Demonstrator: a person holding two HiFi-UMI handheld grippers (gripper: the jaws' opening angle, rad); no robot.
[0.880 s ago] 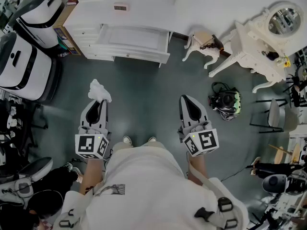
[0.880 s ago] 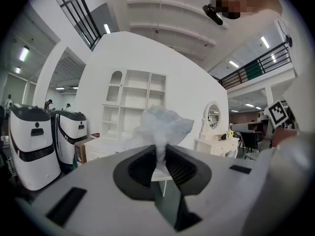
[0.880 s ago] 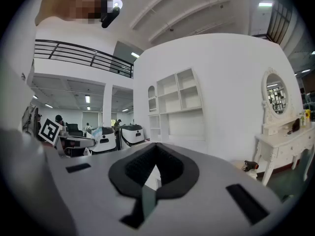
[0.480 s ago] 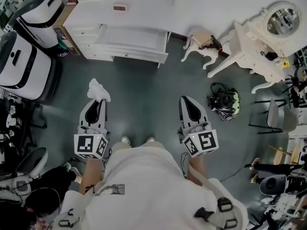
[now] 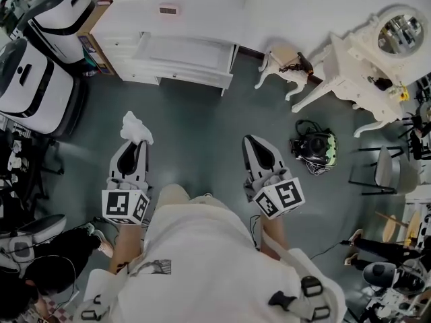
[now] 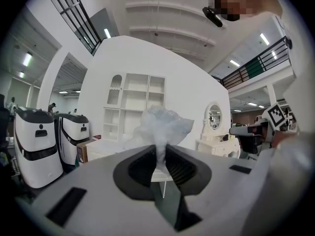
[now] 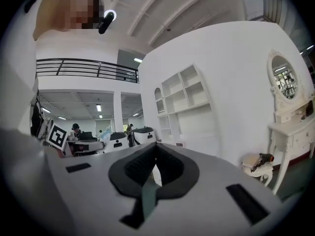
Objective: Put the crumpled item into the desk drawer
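Observation:
A crumpled white tissue sticks out ahead of my left gripper, which is shut on its lower end. In the left gripper view the crumpled tissue rises from between the dark pads of the left gripper. My right gripper is held level beside it over the floor, shut with nothing in it; in its own view the right gripper shows its pads meeting. The white desk stands ahead with its drawer pulled open, a good way beyond both grippers.
Two white and black machines stand at the left. Right of the desk are a small white stool and a white vanity table with a round mirror. A black and green helmet lies on the grey floor. A chair stands at the right.
The person has taken a step, a knee now showing between the grippers. The right gripper has shifted a little left and tilted. The left gripper still holds the tissue.

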